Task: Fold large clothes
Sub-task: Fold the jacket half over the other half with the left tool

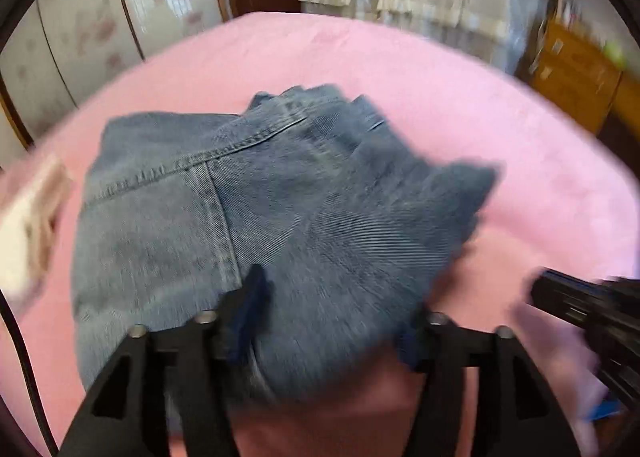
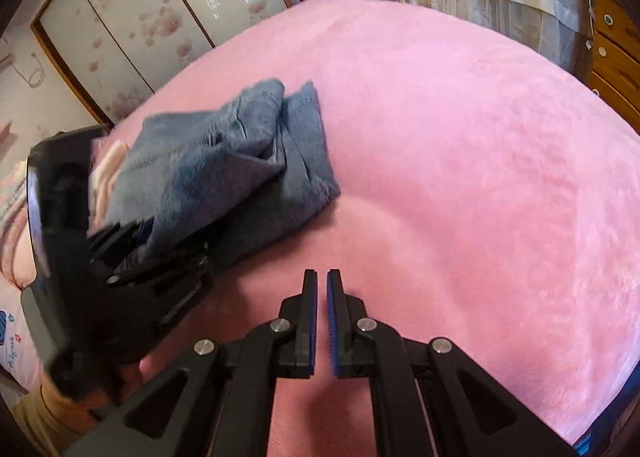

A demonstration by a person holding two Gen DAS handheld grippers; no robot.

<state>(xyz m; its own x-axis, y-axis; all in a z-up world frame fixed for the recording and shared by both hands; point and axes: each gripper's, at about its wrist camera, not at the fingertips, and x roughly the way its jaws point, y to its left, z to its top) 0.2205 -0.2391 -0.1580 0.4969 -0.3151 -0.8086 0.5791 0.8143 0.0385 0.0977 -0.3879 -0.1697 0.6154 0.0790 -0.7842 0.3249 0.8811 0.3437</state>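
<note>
Left wrist: folded blue denim jeans (image 1: 256, 217), twill ribbed with stitched seams, on fluffy pink bedspread (image 1: 440, 97), left gripper (image 1: 332, 321) spread wide over them, right wrist: jeans (image 2: 224, 169) bunched near bedspread's (image 2: 460, 177) left edge, right gripper (image 2: 322, 285) pressed together, empty

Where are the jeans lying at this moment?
The jeans lie folded on the pink bedspread, left of centre in the right wrist view, directly in front of the open left gripper.
</note>
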